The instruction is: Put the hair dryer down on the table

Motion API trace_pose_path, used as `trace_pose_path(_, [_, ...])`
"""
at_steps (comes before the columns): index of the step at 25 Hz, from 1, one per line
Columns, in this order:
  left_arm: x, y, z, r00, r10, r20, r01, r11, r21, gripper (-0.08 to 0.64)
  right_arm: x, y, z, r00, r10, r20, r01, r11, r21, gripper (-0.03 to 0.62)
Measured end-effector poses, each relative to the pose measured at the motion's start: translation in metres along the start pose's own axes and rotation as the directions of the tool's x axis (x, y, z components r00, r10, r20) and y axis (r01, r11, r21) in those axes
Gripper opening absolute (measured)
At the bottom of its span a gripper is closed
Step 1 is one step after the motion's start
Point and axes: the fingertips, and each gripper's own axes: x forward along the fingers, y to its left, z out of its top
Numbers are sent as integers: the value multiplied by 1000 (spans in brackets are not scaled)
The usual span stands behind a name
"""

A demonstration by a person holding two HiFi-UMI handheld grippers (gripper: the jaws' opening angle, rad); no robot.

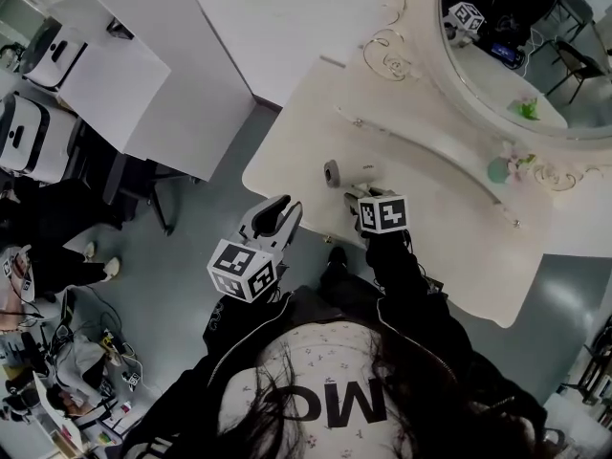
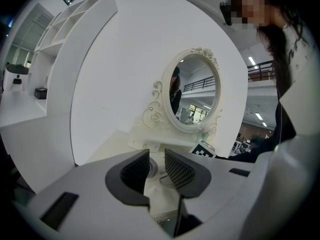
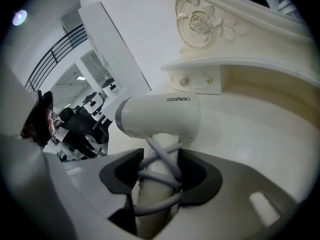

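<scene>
My right gripper [image 3: 160, 171] is shut on the handle of a white hair dryer [image 3: 160, 116], whose grey cord is wound around that handle. The dryer's barrel lies crosswise above the jaws, over the cream dressing table [image 3: 260, 149]. I cannot tell whether it touches the tabletop. From the head view the hair dryer [image 1: 356, 174] is over the left part of the table [image 1: 430, 247], just ahead of the right gripper [image 1: 359, 197]. The left gripper [image 1: 277, 213] hovers at the table's left edge. Its jaws [image 2: 156, 168] stand slightly apart with nothing between them.
An oval mirror [image 1: 516, 46] in an ornate cream frame stands at the back of the table, above a low shelf with small knobs [image 3: 195, 81]. A teal ornament [image 1: 499, 170] sits near the mirror's base. White desks [image 1: 124, 75] stand to the left, across grey floor.
</scene>
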Motion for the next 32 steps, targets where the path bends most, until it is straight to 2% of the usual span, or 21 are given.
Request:
trace_pose_path(9, [11,-16,-7,999,-27,-21,27,999,18,95,11,-21,14,995,-103,4,103,989,-103,216])
trace_pose_path(19, [6,-12,-9,999,-16,-32,17,1000,16,95,17,-51,50,986,-159,44,159,987,-12,218])
trace_pose_path(28, [5,-15,-9,1000,-19,-22,19,1000,18,96,18,-54,53,989,-135,64,134,991,11,221])
trace_pose_path(30, [2,-15,-9,1000,-15,-18,16,1000,18,95,18,-53,53,989,-122,78,121,992,28,227])
trace_pose_path(32, [-2,-15,-8,1000,-8,-14,9,1000,18,95,15,-53,55,987,-123,102,118,992,47,281])
